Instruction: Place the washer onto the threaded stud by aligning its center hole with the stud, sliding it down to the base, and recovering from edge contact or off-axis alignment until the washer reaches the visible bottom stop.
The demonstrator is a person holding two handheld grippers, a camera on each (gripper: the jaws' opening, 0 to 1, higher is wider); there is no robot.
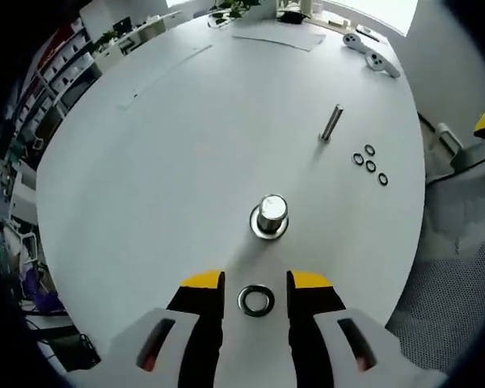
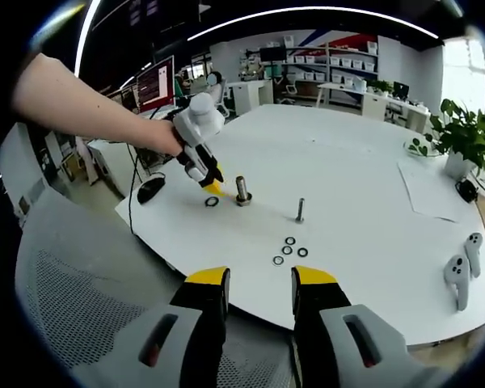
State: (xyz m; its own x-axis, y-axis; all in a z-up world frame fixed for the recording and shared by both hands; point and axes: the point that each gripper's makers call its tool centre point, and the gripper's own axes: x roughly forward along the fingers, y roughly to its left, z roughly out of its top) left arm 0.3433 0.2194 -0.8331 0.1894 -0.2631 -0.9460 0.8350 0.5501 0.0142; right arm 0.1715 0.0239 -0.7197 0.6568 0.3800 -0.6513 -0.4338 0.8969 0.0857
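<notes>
So the washer (image 1: 256, 300) lies flat on the worktop (image 1: 170, 145) btwn the left gripper (image 1: 256, 284) tips, jaws spread, prob lining up a pick; stud (image 1: 271, 215) just ahead. Right gripper (image 2: 259, 281) hangs open off the edge, idle.

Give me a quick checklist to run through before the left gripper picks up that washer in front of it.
1. Left gripper open: ok, its fingers stand apart.
2. Washer between the fingers: ok, lying flat on the table, not yet gripped.
3. Stud upright and free at the top: ok, though a washer may already sit at its base.
4. Path from washer to stud: ok, nothing between them.
5. Right gripper out of the way: ok, open, held off the table's edge.
6. Washer hole fits stud: cannot tell.
</notes>
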